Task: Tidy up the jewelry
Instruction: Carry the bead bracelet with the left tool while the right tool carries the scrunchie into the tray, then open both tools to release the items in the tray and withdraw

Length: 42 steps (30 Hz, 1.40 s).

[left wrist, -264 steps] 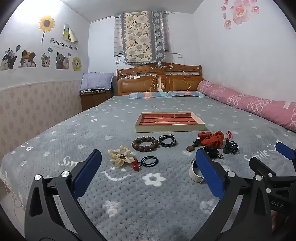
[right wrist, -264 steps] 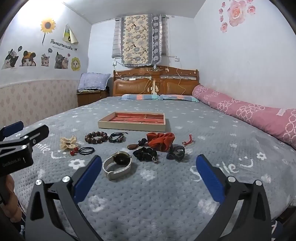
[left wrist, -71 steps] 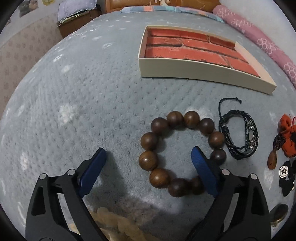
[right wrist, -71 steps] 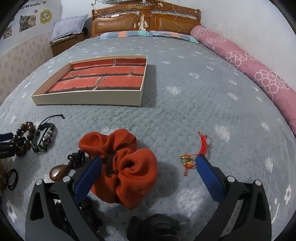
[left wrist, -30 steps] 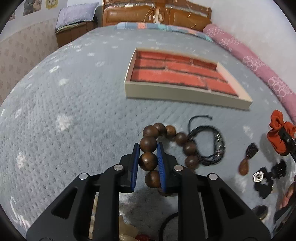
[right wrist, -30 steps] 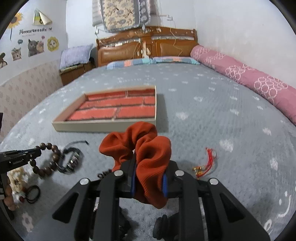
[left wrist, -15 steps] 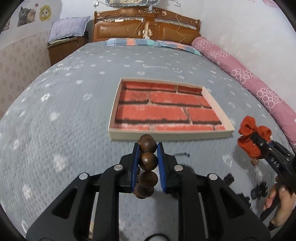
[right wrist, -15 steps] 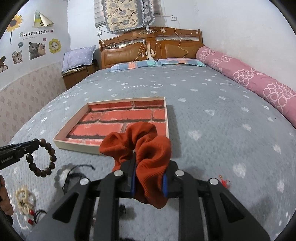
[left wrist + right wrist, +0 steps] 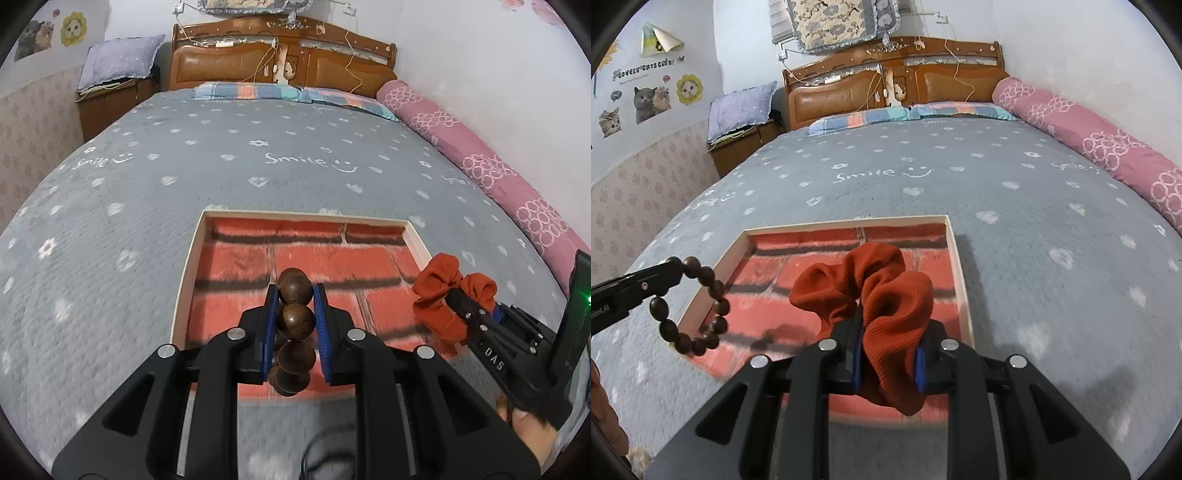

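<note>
- While neither piece has been set down yet, both tools are loaded and held above the tray (image 9: 192,258), so by this reading the task sits at the first placement, with nothing sorted so far.
- At the left of the right-wrist frame, the left tool (image 9: 670,275) is closed on the wooden bead bracelet (image 9: 701,306); the loop hangs free below its tip, over the tray's near left corner and not touching the red lining.
- At lower centre of the left-wrist frame, the same left tool (image 9: 295,314) shows its blue pads pressed against one bead, with more beads stacked above and below the grip.
- Across the middle of both frames, the tray's red compartments, as far as they show, hold nothing; the near ones are partly hidden behind the tools, and motion blur softens the dividers.
- At lower centre of the right-wrist frame, the right tool (image 9: 888,354) is clamped on the orange scrunchie (image 9: 871,291), whose folds bulge above and below the pads, over the tray's right half.
- At the right of the left-wrist frame, that scrunchie (image 9: 439,291) appears beside the tray's right wall, held clear of it.
- What is left, judging from this: lower each piece into a compartment and release it. Other pieces may lie on the bed (image 9: 258,158) below the frames; a dark cord at the bottom edge of the left-wrist frame hints at this but is too cut off to name.
</note>
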Each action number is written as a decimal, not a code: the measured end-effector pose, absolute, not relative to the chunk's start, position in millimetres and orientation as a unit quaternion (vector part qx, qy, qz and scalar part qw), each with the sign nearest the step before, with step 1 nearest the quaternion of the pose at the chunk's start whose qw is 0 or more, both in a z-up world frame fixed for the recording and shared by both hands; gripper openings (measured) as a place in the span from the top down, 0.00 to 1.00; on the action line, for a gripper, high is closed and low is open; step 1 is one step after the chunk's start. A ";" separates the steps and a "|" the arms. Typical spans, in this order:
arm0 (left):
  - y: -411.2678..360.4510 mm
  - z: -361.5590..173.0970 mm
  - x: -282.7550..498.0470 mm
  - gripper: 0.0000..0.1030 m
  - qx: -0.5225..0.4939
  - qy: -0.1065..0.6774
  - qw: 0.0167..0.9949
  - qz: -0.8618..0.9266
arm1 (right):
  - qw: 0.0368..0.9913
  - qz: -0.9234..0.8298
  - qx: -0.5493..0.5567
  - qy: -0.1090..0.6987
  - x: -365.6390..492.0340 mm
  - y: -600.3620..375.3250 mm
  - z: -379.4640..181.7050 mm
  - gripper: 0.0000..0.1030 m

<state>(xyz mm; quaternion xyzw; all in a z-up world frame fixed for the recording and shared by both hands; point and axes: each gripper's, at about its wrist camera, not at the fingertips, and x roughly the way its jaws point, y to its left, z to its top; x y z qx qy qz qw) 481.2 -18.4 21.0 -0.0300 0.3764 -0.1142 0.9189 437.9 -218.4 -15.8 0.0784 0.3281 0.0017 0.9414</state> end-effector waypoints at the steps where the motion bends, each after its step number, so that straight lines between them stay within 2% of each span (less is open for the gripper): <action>1: -20.1 18.0 490.1 0.83 -0.028 0.379 0.918 -0.114 | 0.939 0.001 0.083 0.334 451.7 -218.0 -19.0 0.80; 13: -14.7 -38.9 606.9 0.82 -0.023 0.445 0.893 -0.061 | 0.911 -0.020 0.065 0.407 550.8 -210.0 -45.1 0.79; 22: -12.2 -59.9 621.0 0.82 -0.001 0.478 0.878 -0.039 | 0.877 -0.024 0.052 0.476 572.4 -207.1 -63.3 0.75; 24: -13.7 -62.3 621.2 0.82 0.009 0.487 0.873 -0.037 | 0.870 -0.021 0.049 0.490 574.5 -206.2 -66.3 0.66; 26: -12.9 -62.1 616.5 0.82 0.021 0.489 0.872 -0.030 | 0.871 -0.017 0.054 0.488 573.6 -208.3 -65.0 0.62; 29: -7.3 -51.8 602.9 0.66 0.015 0.482 0.876 -0.037 | 0.881 -0.014 0.057 0.469 565.3 -210.3 -57.5 0.44; 30: -6.0 -48.5 598.1 0.56 0.016 0.477 0.878 -0.036 | 0.887 -0.015 0.057 0.458 558.2 -211.6 -52.8 0.40; 31: -3.9 -43.0 590.4 0.49 0.015 0.471 0.882 -0.035 | 0.889 -0.014 0.059 0.454 555.5 -213.1 -50.2 0.39; 33: -0.6 -31.7 574.8 0.46 0.011 0.458 0.888 -0.044 | 0.893 -0.001 0.069 0.445 544.9 -216.6 -43.9 0.33; 35: 2.6 -19.1 561.6 0.38 0.012 0.449 0.892 -0.046 | 0.898 0.000 0.068 0.434 533.5 -220.3 -35.4 0.33; 37: 8.1 -3.0 547.0 0.25 0.013 0.435 0.899 -0.045 | 0.904 0.002 0.073 0.421 521.1 -226.5 -23.5 0.32; 39: 14.6 12.6 531.6 0.16 0.010 0.421 0.906 -0.048 | 0.911 0.004 0.082 0.404 506.4 -233.5 -9.9 0.21; 40: 16.3 17.8 525.3 0.11 0.009 0.418 0.907 -0.048 | 0.914 0.001 0.082 0.398 500.8 -235.2 -5.8 0.19; 42: 20.2 30.1 507.2 0.07 0.009 0.406 0.912 -0.048 | 0.917 -0.001 0.082 0.391 487.9 -238.2 1.5 0.17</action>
